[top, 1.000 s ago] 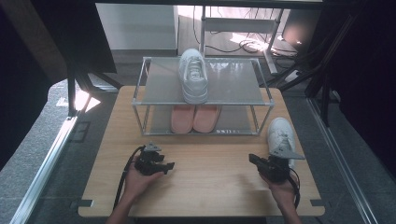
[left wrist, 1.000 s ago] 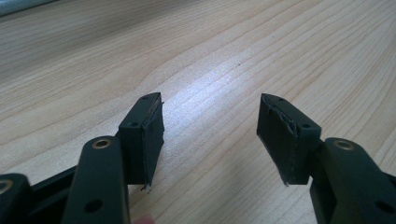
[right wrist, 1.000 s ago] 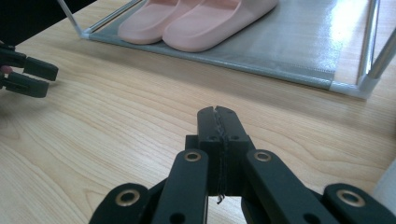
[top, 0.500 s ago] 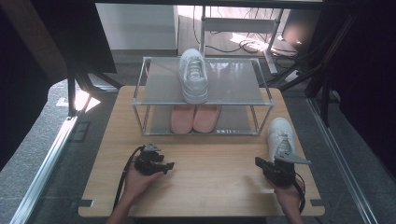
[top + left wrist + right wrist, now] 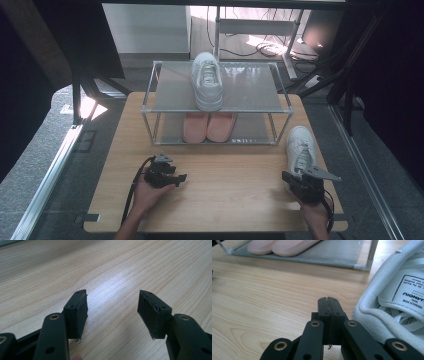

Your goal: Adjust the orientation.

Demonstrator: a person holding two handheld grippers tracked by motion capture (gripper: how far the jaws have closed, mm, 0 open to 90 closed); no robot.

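Observation:
A white sneaker (image 5: 300,148) lies on the wooden table (image 5: 230,180) at the right, toe pointing away; its heel and tongue label (image 5: 402,302) sit just right of my right gripper (image 5: 328,301), whose jaws are shut with nothing between them. From above, the right gripper (image 5: 289,177) sits at the sneaker's heel. Its mate, another white sneaker (image 5: 207,80), rests on the top shelf of a metal rack (image 5: 250,102). A pink pair of shoes (image 5: 207,126) occupies the lower shelf. My left gripper (image 5: 112,303) hovers open over bare wood, at the table's front left (image 5: 177,176).
The rack stands at the table's back middle, its near corner post (image 5: 372,251) close to the sneaker. Bare wood stretches between the two grippers. Beyond the table are dark frames, cables and grey floor.
My right gripper has drifted right and toward the front edge, ending beside the sneaker's heel. The left gripper has stayed put.

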